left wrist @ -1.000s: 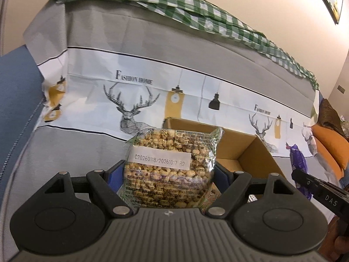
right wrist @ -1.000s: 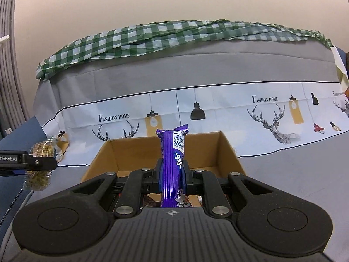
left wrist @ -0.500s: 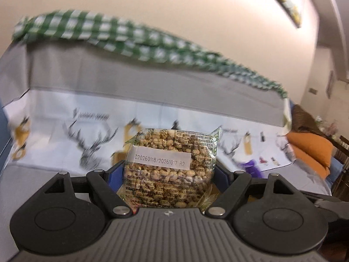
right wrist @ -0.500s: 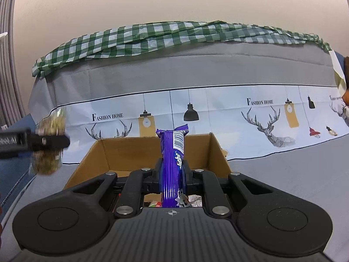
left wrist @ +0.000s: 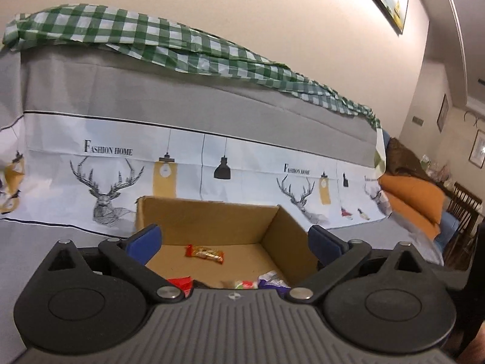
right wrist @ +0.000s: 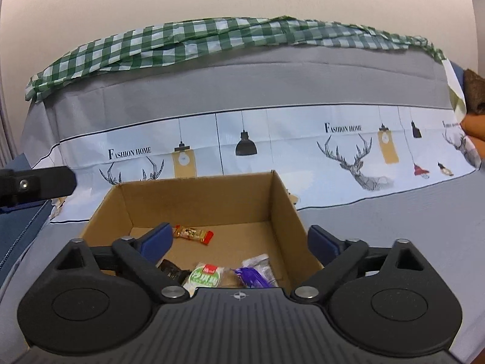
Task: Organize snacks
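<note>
Both grippers hang over the same cardboard box (right wrist: 194,203), and that seems the point of the pose: each is tipped down over the open top so a snack let go would fall inside.

The left gripper (left wrist: 235,239) is spreading its blue pads (left wrist: 145,238) apart, and nothing sits between them. Past its left pad a red wrapper (left wrist: 180,283) peeks out just above the gripper body. Straight ahead, between the pads and farther off on the box floor, lies an orange-and-red bar (left wrist: 204,253). Closer in, a blurred green-and-red packet (left wrist: 242,285) and a purple wrapper (left wrist: 271,279) lie low toward its right pad.

The right gripper (right wrist: 239,241) is likewise opening, with nothing between its pads. Just beyond its left pad lies the same orange-and-red bar (right wrist: 192,233). Below that, close against the gripper body, sit 3 more snacks: a dark wrapper (right wrist: 171,270), a green round-labelled packet (right wrist: 206,276) and the purple wrapper (right wrist: 254,274), which is crumpled, glossy and partly silver.

All the snacks look small, light and foil-wrapped, lying loose and flat rather than stacked. Behind the box hangs a grey cloth with a deer print (right wrist: 357,163). I'd judge this drop finished, with more snacks perhaps to fetch.
</note>
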Demonstrator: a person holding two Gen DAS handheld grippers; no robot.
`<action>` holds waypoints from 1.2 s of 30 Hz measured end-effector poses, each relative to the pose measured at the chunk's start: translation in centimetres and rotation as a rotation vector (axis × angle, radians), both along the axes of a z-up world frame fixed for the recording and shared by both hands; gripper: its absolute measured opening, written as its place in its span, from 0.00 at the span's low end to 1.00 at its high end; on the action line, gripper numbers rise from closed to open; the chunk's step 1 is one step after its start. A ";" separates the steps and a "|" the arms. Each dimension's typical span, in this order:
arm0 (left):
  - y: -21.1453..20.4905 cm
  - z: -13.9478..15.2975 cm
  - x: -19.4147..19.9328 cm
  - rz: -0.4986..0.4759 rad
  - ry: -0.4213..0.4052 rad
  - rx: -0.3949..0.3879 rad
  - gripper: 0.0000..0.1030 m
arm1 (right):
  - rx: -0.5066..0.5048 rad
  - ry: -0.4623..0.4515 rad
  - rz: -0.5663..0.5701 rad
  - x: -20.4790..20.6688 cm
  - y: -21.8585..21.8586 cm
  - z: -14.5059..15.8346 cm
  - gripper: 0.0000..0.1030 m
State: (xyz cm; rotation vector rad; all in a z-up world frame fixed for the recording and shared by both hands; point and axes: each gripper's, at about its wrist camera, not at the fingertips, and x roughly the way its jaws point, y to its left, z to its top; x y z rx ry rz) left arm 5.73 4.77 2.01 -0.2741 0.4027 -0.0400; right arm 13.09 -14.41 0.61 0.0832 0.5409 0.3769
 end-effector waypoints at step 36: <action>-5.0 -4.8 -8.9 0.096 0.286 0.062 1.00 | -0.041 0.073 0.014 -10.8 -3.2 -2.2 0.99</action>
